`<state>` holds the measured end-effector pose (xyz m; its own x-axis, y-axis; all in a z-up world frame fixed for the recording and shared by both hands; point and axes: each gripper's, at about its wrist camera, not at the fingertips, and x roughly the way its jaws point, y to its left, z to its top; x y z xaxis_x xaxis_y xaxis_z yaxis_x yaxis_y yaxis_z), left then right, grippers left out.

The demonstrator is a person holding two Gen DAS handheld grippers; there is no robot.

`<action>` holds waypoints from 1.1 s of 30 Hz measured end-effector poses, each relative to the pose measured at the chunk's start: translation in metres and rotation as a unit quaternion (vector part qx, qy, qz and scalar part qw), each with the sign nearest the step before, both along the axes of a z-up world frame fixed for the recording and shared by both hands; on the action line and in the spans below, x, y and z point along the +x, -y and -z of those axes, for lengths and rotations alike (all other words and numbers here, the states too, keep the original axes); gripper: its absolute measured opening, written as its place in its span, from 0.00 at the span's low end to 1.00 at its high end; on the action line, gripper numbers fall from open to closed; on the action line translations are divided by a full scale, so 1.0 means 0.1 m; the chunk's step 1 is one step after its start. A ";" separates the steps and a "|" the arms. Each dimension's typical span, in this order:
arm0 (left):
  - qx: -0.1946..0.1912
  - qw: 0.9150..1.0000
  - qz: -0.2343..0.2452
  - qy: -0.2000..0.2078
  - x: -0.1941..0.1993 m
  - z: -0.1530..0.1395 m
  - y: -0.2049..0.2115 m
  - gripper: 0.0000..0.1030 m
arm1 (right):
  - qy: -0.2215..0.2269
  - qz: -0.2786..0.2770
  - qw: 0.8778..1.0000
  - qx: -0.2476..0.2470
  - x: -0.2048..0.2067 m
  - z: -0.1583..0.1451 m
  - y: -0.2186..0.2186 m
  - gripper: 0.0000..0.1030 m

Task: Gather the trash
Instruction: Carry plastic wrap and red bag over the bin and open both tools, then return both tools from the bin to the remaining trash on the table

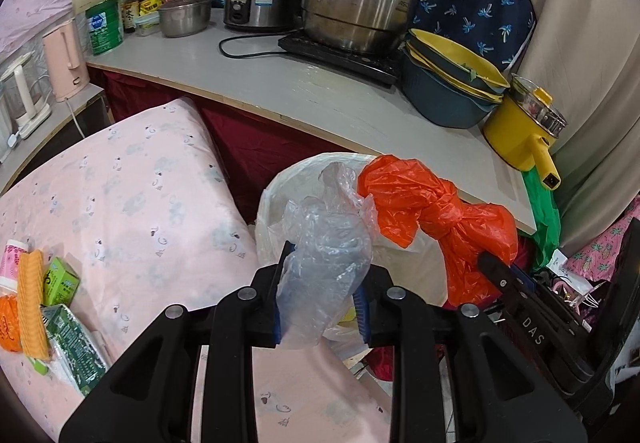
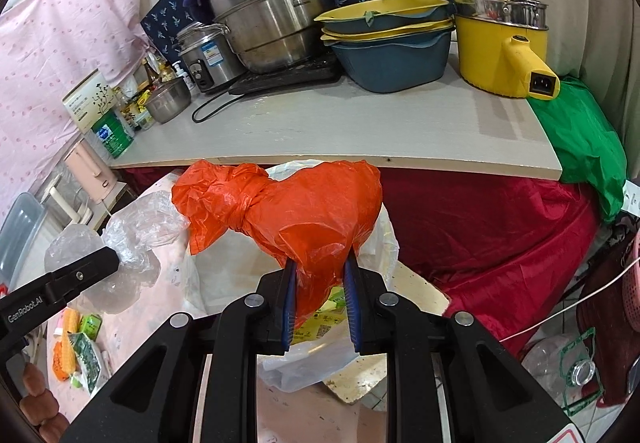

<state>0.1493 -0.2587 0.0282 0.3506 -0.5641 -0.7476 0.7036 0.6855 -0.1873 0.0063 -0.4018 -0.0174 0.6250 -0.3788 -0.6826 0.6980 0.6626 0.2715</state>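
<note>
A crumpled clear plastic bag [image 1: 324,267] is clamped in the left gripper [image 1: 320,307] and a knotted orange bag [image 2: 296,219] in the right gripper [image 2: 320,307], both held just above the white-lined trash bin [image 1: 276,211].

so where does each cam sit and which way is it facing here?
Left wrist: rides the left hand-held gripper, angled down past its fingers at the clear plastic bag they clamp; right hand-held gripper's finger at right.
Right wrist: rides the right hand-held gripper, angled down at the clamped orange bag; left gripper's finger at left.
Shared: both bags, white-lined bin, counter, steel pot.
</note>
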 end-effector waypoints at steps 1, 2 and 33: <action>0.001 1.000 0.002 -0.001 0.00 0.01 0.03 0.25 | -0.001 0.001 1.000 0.001 0.00 0.01 0.01 0.19; 0.002 1.000 0.004 -0.002 0.01 0.03 0.06 0.25 | -0.001 0.003 1.000 0.002 0.01 0.03 0.03 0.19; -0.004 0.999 -0.034 -0.009 0.37 0.21 -0.18 0.62 | -0.020 -0.023 1.000 -0.002 0.50 0.17 -0.09 0.37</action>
